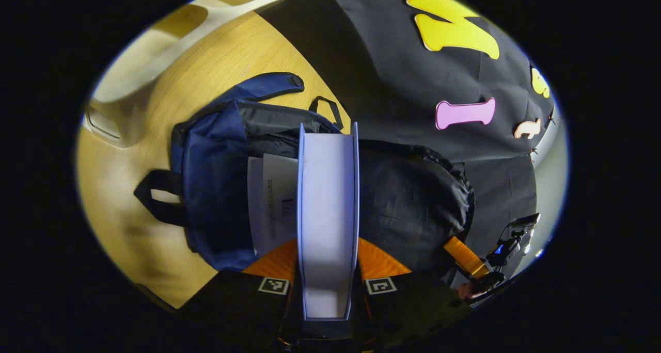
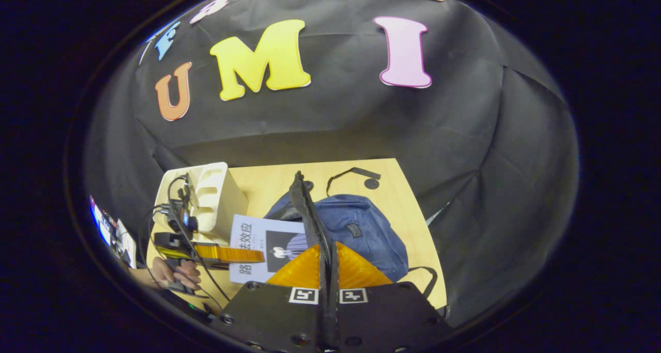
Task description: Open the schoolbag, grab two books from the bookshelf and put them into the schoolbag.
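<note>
- Fingers of the left gripper [image 1: 327,270], left gripper view: clamped on a book [image 1: 327,208], one finger on each cover, page edges facing the camera, far end of the book over the open mouth of the schoolbag [image 1: 217,188].
- Same view: the schoolbag is dark blue with black lining and lies flat on a light wood-grain table [image 1: 129,229]. A second book [image 1: 271,203] with a pale cover sits inside the opening, just beside the held one.
- Same view: a cream bookshelf [image 1: 170,48] stands at the far edge of the table, its slots showing. Black cloth wall [image 1: 403,95] behind and to one side of the table.
- Same view: the right gripper [image 1: 472,262] shows at the lower edge, a hand [image 1: 472,289] beneath it; cannot tell from here what it holds.
- Right gripper view: fingers [image 2: 356,270] pressed together on the black zippered edge [image 2: 310,213] of the schoolbag, lifting it upright above the blue body.
- Same view: the table is a pale wood rectangle; the bag lies on it, a black strap trailing toward the far edge.
- Same view: the left gripper holds the book with a printed cover at the bag's mouth, near the cream bookshelf. Cables hang by it.
- Same view: the black cloth wall rises behind the table and wraps round both sides.
</note>
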Motion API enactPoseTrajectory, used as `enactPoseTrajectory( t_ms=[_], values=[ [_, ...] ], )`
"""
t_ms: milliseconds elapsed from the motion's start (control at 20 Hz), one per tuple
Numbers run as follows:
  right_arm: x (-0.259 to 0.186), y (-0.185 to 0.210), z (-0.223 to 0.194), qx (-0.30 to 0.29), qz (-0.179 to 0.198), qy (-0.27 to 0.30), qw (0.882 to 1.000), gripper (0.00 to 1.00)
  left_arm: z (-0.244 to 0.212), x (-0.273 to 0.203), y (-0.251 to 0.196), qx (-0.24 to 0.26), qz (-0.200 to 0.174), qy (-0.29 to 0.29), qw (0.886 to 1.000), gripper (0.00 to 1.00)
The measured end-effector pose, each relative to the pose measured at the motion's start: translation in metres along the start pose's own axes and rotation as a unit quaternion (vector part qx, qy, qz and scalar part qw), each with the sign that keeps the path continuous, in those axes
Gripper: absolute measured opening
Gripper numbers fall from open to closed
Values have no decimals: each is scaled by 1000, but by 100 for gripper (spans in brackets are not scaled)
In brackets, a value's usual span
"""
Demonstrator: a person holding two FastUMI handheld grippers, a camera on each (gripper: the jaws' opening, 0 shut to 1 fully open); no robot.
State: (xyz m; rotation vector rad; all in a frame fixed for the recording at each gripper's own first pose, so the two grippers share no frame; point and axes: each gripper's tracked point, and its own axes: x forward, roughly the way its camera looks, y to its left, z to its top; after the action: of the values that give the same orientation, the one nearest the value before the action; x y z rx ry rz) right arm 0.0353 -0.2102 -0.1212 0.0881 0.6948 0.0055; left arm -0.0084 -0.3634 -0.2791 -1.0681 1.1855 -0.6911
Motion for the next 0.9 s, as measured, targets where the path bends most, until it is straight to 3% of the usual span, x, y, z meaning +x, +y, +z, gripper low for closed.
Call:
enactPoseTrajectory(
  t_ms=[550, 750, 800, 850, 900],
  values=[
    [12, -3, 10, -17, -2, 13, 1000, 0, -14, 83, 7, -26, -76, -3, 997, 41],
    [16, -4, 8, -13, 0, 19, 1000, 0, -13, 95, 14, -38, -82, 7, 996, 43],
    [17, -3, 7, -12, 1, 20, 1000, 0, -15, 95, 17, -42, -80, 13, 996, 39],
    [18, -2, 7, -10, 2, 22, 1000, 0, -14, 95, 15, -47, -81, 17, 995, 49],
    [19, -1, 7, -9, 5, 23, 1000, 0, -15, 96, 15, -45, -73, 22, 996, 52]
  ],
)
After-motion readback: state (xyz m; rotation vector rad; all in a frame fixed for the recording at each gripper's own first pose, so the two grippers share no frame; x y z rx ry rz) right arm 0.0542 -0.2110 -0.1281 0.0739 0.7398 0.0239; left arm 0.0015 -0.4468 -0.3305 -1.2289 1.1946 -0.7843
